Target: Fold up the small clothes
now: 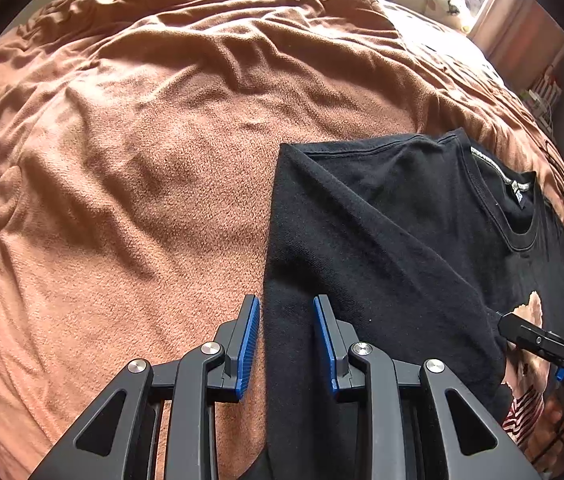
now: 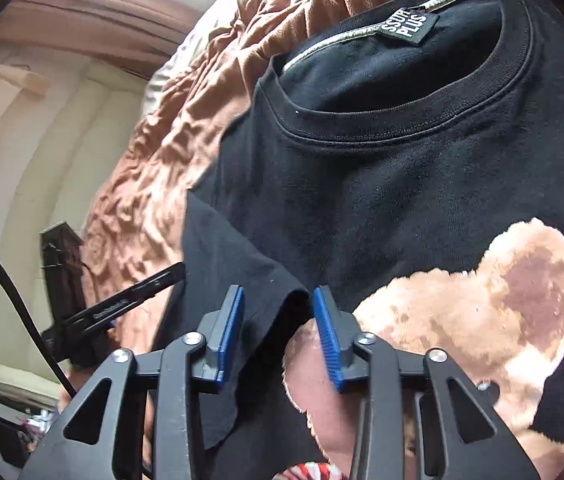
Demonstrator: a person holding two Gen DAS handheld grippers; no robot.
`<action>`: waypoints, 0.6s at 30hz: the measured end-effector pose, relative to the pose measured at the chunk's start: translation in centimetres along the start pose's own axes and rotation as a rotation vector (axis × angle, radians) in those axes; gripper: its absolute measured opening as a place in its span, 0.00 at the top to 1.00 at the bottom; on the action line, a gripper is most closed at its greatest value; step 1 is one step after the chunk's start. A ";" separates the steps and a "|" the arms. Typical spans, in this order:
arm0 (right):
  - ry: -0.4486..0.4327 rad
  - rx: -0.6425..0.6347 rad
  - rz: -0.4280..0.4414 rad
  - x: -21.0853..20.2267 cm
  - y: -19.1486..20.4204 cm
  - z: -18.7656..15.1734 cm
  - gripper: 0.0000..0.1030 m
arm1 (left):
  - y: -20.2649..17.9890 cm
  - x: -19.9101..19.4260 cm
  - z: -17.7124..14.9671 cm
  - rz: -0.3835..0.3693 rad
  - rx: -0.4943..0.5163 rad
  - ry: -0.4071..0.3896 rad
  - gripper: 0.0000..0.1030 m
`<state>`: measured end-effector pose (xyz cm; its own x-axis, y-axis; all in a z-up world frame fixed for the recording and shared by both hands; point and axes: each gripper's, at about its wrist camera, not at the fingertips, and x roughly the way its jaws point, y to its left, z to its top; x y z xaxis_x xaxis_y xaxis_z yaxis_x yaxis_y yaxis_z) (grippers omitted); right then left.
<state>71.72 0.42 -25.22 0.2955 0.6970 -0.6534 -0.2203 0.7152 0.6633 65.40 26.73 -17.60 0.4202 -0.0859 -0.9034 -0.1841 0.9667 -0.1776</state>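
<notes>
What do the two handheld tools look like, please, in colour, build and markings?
Both the left tool and the right tool have black skeletal linkage arms with triangular cut-outs, silver pivot screws and ribbed blue pads. White lettering marks the right tool's side in the left wrist view.

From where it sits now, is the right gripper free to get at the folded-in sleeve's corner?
Probably yes. The sleeve corner lies on top of the black T-shirt, between the right gripper's open jaws, with nothing over it.
</notes>
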 end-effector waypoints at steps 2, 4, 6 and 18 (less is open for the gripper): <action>0.005 0.029 0.009 0.0 -0.1 0.6 0.71 | 0.0 0.2 0.0 0.000 -0.007 -0.001 0.71; 0.006 0.034 0.013 0.1 -0.2 0.9 0.71 | 0.0 0.4 0.0 -0.003 -0.018 0.002 0.71; 0.012 0.005 -0.007 0.3 0.1 1.1 0.84 | 0.0 0.4 0.1 -0.008 -0.026 0.000 0.71; -0.076 -0.128 -0.065 -3.6 2.7 -0.4 0.99 | -0.5 -1.8 0.5 -0.042 -0.008 -0.027 0.71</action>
<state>69.72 -0.14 -21.28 0.3810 0.6467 -0.6607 -0.3140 0.7627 0.5654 65.20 26.54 -15.69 0.4514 -0.1202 -0.8842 -0.1730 0.9603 -0.2189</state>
